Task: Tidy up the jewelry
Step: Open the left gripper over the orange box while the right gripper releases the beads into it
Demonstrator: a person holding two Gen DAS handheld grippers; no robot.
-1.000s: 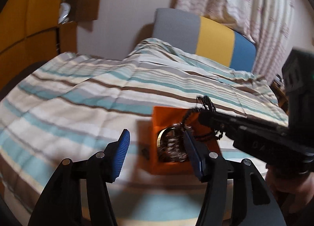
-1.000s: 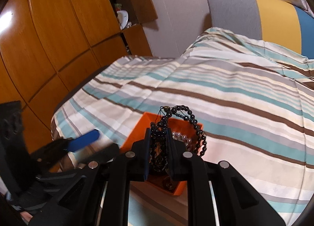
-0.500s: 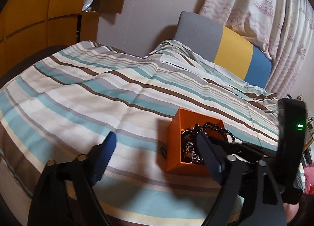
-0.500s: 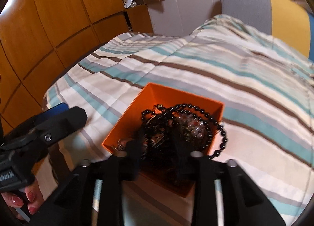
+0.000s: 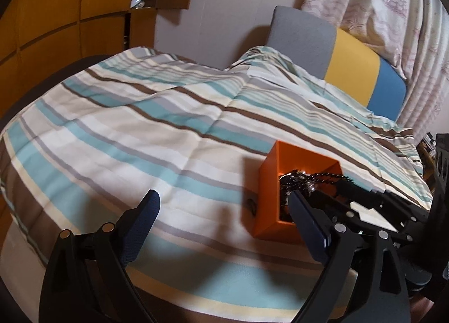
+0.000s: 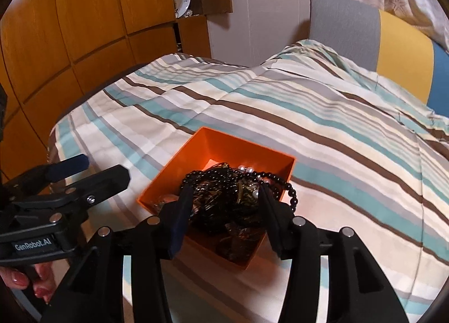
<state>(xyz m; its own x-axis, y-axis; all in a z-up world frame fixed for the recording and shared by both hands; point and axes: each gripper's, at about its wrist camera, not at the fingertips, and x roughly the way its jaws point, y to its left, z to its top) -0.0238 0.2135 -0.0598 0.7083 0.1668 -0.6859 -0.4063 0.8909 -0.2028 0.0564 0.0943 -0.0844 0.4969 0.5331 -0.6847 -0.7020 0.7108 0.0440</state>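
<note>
Basically: bed fills both views, covered by a striped duvet in teal, brown, grey and cream; grey/yellow/blue headboard at the far end, wooden wardrobe on one side. Orange box sits on the duvet near the bed's near edge, top uncovered. It holds a tangled pile of jewelry: dark chains, a few white pearls, and a black bead necklace that lies on top of the pile, one loop draped over the box's right rim. My right gripper is at the box, jaws spread wide on either side of the pile, gripping nothing; fingertips are just at the box's near rim. My left gripper hovers over the duvet just left of the box, jaws wide open and empty, right fingertip beside the box's near corner. In the left wrist view the box shows its side wall, chains heaped up to the rim. Small dark item on the duvet right beside the box; can't tell what it is.
</note>
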